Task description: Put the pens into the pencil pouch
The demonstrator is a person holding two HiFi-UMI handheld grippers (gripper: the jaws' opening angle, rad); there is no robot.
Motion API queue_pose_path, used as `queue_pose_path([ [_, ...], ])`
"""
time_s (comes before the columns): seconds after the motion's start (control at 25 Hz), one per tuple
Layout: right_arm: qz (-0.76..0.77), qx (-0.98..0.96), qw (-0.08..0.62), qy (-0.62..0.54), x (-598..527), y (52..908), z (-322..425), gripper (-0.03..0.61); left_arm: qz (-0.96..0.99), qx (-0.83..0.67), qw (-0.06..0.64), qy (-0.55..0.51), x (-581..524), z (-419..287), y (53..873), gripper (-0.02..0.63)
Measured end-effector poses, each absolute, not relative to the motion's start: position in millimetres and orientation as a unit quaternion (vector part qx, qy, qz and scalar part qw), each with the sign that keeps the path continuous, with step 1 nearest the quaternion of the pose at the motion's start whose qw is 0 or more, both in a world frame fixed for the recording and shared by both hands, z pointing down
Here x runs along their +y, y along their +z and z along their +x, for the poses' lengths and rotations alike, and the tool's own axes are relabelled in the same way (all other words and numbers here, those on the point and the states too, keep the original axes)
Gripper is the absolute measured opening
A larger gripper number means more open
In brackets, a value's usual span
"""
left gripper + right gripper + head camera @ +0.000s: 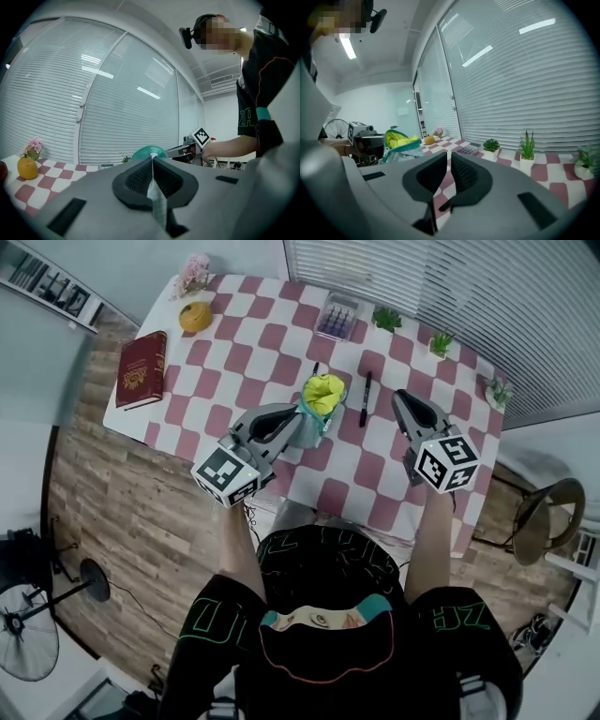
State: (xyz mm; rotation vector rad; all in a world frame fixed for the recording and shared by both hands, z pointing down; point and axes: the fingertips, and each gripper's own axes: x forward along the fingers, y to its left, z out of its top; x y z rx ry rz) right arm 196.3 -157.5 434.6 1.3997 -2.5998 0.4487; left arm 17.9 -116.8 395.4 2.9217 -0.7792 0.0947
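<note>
A teal pencil pouch (322,397) with a yellow lining stands open-mouthed near the middle of the checked table (272,338). My left gripper (298,420) is shut on the pouch's near edge; in the left gripper view the mesh fabric (154,190) is pinched between the jaws. A black pen (365,397) lies on the cloth just right of the pouch. A second pen (315,368) shows partly behind the pouch. My right gripper (403,397) hovers right of the black pen, its jaws slightly apart and open, with nothing between them (449,157). The pouch (398,143) shows at the left in the right gripper view.
A red book (142,368), an orange (195,317) and flowers (195,273) sit at the table's left. A clear box (338,317) and small potted plants (386,319) (441,343) (497,390) line the far edge by the blinds. A stool (548,517) stands at the right.
</note>
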Motion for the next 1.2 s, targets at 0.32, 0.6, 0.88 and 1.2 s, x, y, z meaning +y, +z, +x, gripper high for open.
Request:
queue_pose_path([
  [0.32,0.533,-0.807,0.153,0.200,-190.1,469.7,185.0,0.031,0.970,-0.229,0.070,0.037,-128.7,-0.6,409.7,0.000],
  [0.6,0.564,-0.768,0.204,0.224,-210.0,491.7,182.5,0.031,0.976,-0.200,0.080,0.025,-140.9,-9.1,419.3,0.001],
  [0.88,0.562,-0.744,0.251,0.261,-225.4,521.4,176.9,0.032,0.982,-0.170,0.087,0.010,-149.3,-11.4,422.5,0.002],
  [1.2,0.552,-0.717,0.294,0.307,-244.4,558.1,174.2,0.097,0.986,-0.144,0.082,0.019,-154.4,-18.7,420.1,0.002],
])
